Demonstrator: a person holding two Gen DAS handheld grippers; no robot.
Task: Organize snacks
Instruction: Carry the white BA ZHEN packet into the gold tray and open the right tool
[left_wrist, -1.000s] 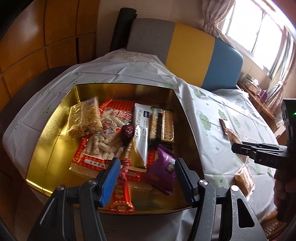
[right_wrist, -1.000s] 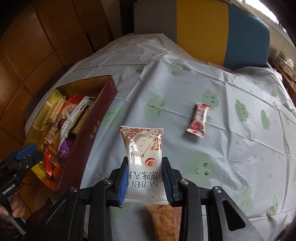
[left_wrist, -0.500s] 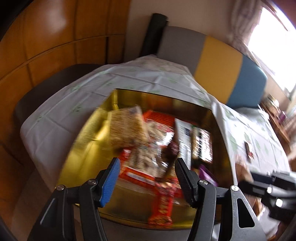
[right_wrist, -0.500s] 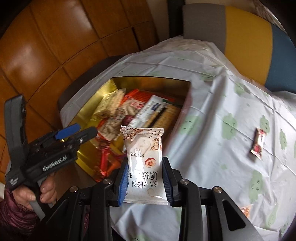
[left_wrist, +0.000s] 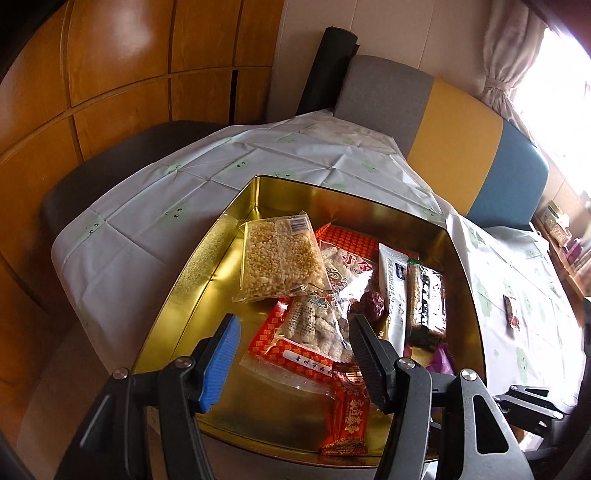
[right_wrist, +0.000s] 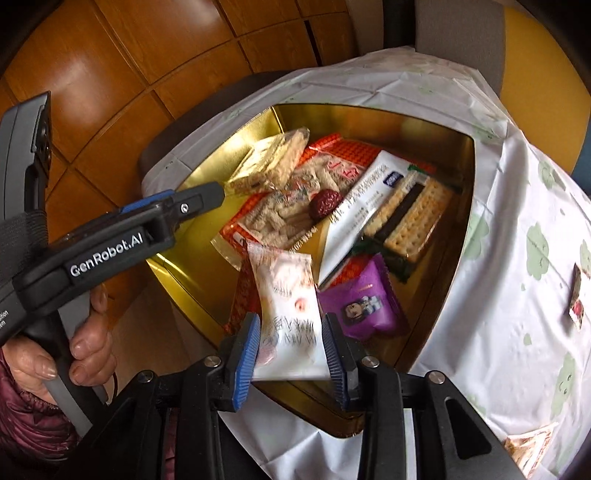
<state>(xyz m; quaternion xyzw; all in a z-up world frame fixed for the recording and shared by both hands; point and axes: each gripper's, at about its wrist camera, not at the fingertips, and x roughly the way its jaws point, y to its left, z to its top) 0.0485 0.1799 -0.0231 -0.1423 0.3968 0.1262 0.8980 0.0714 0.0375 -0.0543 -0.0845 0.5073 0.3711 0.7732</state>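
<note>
A gold tin (left_wrist: 207, 258) on the table holds several snacks: a puffed-rice packet (left_wrist: 280, 258), a red-patterned bag (left_wrist: 317, 317), a cracker pack (left_wrist: 424, 299), a red candy bar (left_wrist: 347, 410) and a purple packet (right_wrist: 362, 299). My right gripper (right_wrist: 291, 347) holds a white snack packet (right_wrist: 288, 310) over the tin's near edge; its jaws look a little wider than the packet, which is blurred. My left gripper (left_wrist: 291, 350) is open and empty above the tin's near side; it also shows in the right wrist view (right_wrist: 192, 203).
The tin (right_wrist: 469, 206) sits on a white tablecloth (right_wrist: 509, 314) with green prints. A small red candy (right_wrist: 576, 299) and another wrapped snack (right_wrist: 528, 446) lie on the cloth to the right. A grey, yellow and blue chair back (left_wrist: 454, 144) stands behind. Wood panelling is on the left.
My right gripper has swung left from the tablecloth to over the tin with the white packet, and its jaws have widened. My left gripper has shifted left and stays open.
</note>
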